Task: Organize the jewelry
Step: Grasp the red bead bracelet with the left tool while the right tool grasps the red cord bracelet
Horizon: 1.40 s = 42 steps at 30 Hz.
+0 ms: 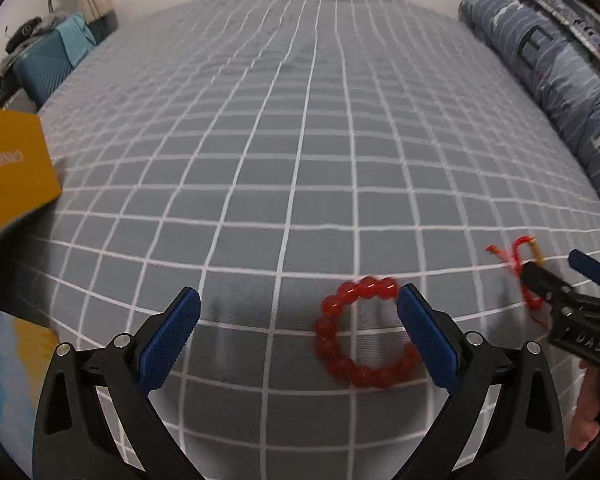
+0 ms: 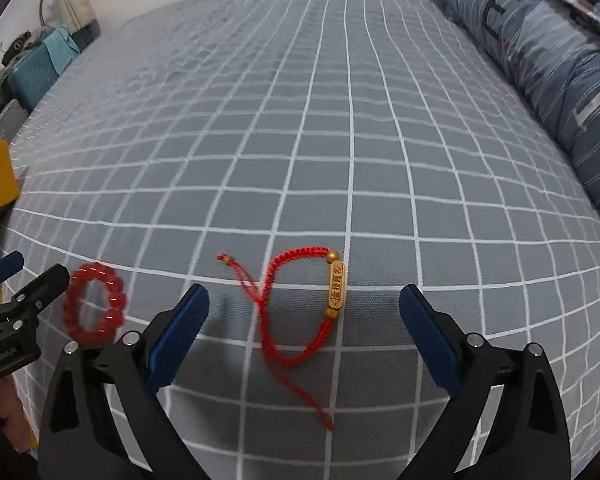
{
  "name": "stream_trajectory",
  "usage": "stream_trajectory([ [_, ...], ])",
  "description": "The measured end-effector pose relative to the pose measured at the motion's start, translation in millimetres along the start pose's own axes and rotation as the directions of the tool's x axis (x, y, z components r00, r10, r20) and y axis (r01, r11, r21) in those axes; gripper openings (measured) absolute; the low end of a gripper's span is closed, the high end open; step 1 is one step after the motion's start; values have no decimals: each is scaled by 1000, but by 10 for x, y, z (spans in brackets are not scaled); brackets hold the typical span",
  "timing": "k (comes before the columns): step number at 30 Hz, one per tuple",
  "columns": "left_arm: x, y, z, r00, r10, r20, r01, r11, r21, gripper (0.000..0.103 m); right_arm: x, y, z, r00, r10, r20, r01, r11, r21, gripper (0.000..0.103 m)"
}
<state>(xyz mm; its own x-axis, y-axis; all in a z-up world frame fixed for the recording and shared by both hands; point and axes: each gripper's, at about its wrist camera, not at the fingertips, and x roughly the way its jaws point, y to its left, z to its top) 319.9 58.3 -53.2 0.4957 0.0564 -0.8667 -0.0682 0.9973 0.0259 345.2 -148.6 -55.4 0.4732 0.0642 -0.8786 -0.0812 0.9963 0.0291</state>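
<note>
A red bead bracelet (image 1: 360, 336) lies flat on the grey checked bedspread (image 1: 300, 140), just inside my left gripper's right finger. My left gripper (image 1: 298, 304) is open and empty above it. A red cord bracelet with a gold charm (image 2: 300, 304) lies between the fingers of my right gripper (image 2: 304, 304), which is open and empty. The bead bracelet also shows in the right wrist view (image 2: 94, 306), beside the left gripper (image 2: 28, 280). The cord bracelet (image 1: 520, 264) and the right gripper (image 1: 560, 276) show at the right edge of the left wrist view.
A yellow box (image 1: 12, 168) sits at the bed's left edge. A rolled blue patterned quilt (image 1: 560, 80) lies along the right side. Teal bags and clutter (image 1: 44, 64) stand beyond the far left corner.
</note>
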Motion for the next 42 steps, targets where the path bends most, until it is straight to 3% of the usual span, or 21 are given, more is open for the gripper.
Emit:
stream_trajectory([
  [6,164,-2,-88,1000,-5,-23,5,1000,17,94,138,-41,-8,999,13,-36,-13,1000,23,83],
  [8,165,31,-107,1000,-17,-21,17,1000,5,90,186,-57,-6,998,15,-54,-13,999,36,76],
  [15,250,60,-107,998,-11,-59,11,1000,-13,67,195,-44,-20,999,-11,-52,13,999,40,65],
  [19,259,83,-93,997,-9,-70,8,1000,-16,49,205,-26,-6,998,-21,-54,23,999,37,53],
  [21,237,55,-109,997,2,-73,-2,1000,-5,35,205,-14,1,998,-24,-55,25,999,33,46],
  [22,225,44,-113,997,-2,-77,2,1000,-3,21,200,-9,-2,998,-26,-56,28,999,31,41],
  [23,198,4,-103,997,-8,-81,7,1000,-4,14,201,0,4,998,-28,-58,29,999,30,37],
  [24,178,-12,-108,997,-9,-82,9,1000,-3,14,201,4,11,998,-28,-61,30,999,32,34],
  [26,157,0,-102,996,-21,-81,20,1000,-13,13,196,-23,12,998,-20,-65,23,999,46,15],
  [42,-123,14,-55,999,-25,-21,24,999,-30,13,42,-59,-7,999,-33,-32,36,996,82,12],
])
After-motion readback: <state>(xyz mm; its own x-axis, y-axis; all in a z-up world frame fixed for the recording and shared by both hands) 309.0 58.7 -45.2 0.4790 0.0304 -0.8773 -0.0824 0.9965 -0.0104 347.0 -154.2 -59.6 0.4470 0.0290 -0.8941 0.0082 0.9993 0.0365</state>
